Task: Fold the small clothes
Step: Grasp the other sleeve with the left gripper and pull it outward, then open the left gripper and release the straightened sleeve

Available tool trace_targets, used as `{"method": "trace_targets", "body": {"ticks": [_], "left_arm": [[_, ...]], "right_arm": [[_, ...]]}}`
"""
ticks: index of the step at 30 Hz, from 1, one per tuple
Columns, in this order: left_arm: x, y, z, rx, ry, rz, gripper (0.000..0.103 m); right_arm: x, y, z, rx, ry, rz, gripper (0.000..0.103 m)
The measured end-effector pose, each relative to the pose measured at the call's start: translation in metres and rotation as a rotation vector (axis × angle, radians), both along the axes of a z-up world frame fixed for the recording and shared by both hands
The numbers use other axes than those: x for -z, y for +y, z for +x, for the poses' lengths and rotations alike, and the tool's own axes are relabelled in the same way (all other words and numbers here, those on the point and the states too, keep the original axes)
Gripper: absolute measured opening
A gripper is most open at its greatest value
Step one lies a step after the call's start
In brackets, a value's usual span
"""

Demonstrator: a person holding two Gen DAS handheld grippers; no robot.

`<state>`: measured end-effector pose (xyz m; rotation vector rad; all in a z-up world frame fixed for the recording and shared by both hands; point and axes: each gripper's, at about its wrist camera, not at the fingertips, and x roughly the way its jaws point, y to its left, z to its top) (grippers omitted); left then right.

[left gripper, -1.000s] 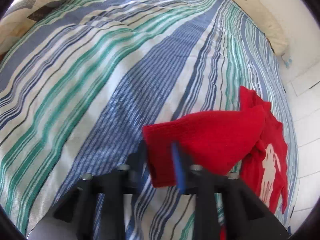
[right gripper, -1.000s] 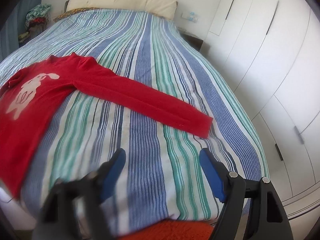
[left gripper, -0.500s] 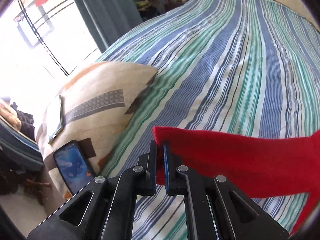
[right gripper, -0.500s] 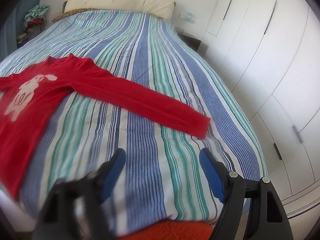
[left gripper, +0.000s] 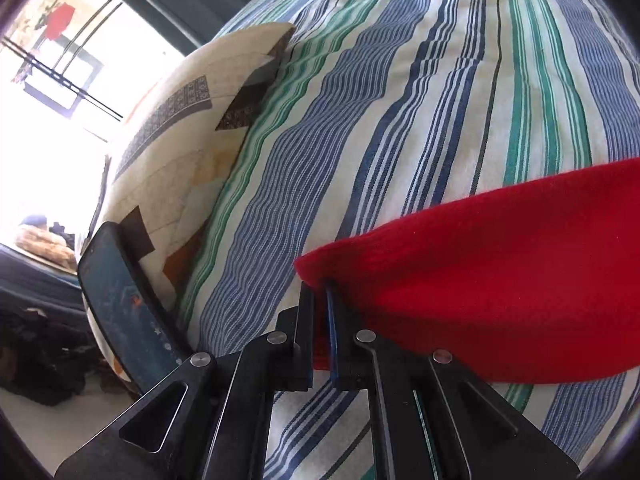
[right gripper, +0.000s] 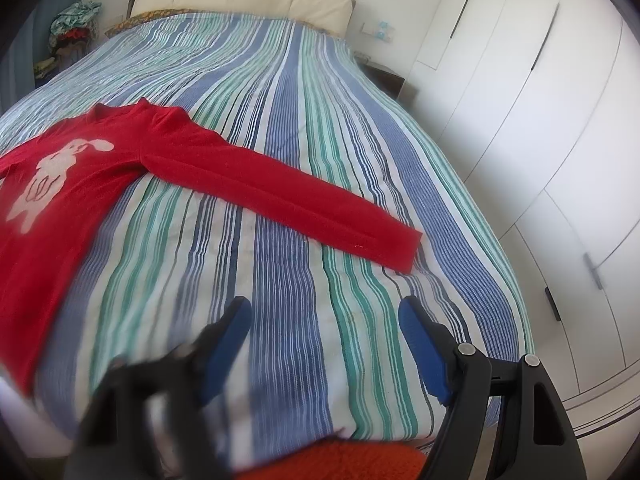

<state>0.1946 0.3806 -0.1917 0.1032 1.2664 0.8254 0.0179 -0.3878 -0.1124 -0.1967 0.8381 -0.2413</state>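
Note:
A small red sweater (right gripper: 72, 184) with a white rabbit print lies flat on the striped bed (right gripper: 304, 120). Its right sleeve (right gripper: 304, 212) stretches out toward the bed's right side. My right gripper (right gripper: 324, 316) is open and empty, hovering above the bed's near edge, short of that sleeve's cuff. In the left wrist view my left gripper (left gripper: 320, 292) is shut on the cuff of the other red sleeve (left gripper: 500, 280) and holds it low over the bedspread (left gripper: 400, 100).
A patchwork pillow (left gripper: 180, 148) lies left of the left gripper with a phone (left gripper: 120, 308) leaning against it, a bright window behind. White wardrobe doors (right gripper: 540, 120) run along the bed's right side. A cream headboard (right gripper: 240, 0) stands at the far end.
My left gripper closed on the sleeve cuff and carried it leftward toward the pillow, drawing the sleeve out straight. The sweater body shifted left in the right wrist view. The right gripper stayed open.

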Motion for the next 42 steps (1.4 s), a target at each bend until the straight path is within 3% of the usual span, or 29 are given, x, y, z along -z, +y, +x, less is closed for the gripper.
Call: {"method": "trace_targets", "body": {"ticks": [14, 17, 18, 20, 21, 22, 25, 26, 30, 34, 38, 42], "left_arm": [[0.014, 0.027, 0.002, -0.009, -0.028, -0.129, 0.005], [0.011, 0.034, 0.000, -0.024, -0.044, -0.136, 0.012], [0.009, 0.036, -0.002, -0.030, -0.048, -0.129, 0.019], [0.004, 0.040, -0.011, -0.065, -0.055, -0.081, 0.047], [0.002, 0.047, -0.016, -0.105, -0.056, -0.044, 0.076], [0.000, 0.058, -0.025, -0.154, -0.064, -0.035, 0.097], [-0.009, 0.083, -0.043, -0.228, -0.134, -0.207, 0.098], [-0.013, 0.084, -0.046, -0.221, -0.141, -0.228, 0.098], [-0.047, 0.049, -0.047, -0.060, -0.144, -0.147, 0.098], [-0.091, -0.028, -0.055, 0.176, -0.199, -0.091, 0.098], [-0.116, -0.124, -0.062, 0.416, -0.250, -0.172, 0.098], [-0.098, -0.219, -0.066, 0.583, -0.195, -0.316, 0.098]], "right_arm": [[0.002, 0.002, 0.002, 0.003, 0.014, -0.012, 0.075], [0.002, 0.002, 0.002, -0.005, 0.016, -0.011, 0.075], [0.002, 0.002, 0.001, -0.006, 0.014, -0.007, 0.075], [0.002, 0.000, 0.001, -0.004, 0.010, 0.002, 0.076], [0.001, 0.000, 0.000, -0.003, 0.007, 0.006, 0.076], [0.001, -0.001, 0.000, -0.002, 0.003, 0.010, 0.076], [0.000, -0.002, -0.001, 0.001, -0.005, 0.015, 0.079], [-0.001, -0.001, -0.002, 0.001, -0.010, 0.013, 0.081], [-0.003, 0.001, -0.003, -0.006, -0.024, 0.005, 0.083], [-0.005, -0.001, 0.001, -0.013, -0.008, 0.036, 0.083], [-0.016, 0.010, 0.013, -0.066, 0.027, 0.093, 0.083], [-0.024, 0.058, 0.032, -0.205, 0.053, 0.222, 0.083]]}}
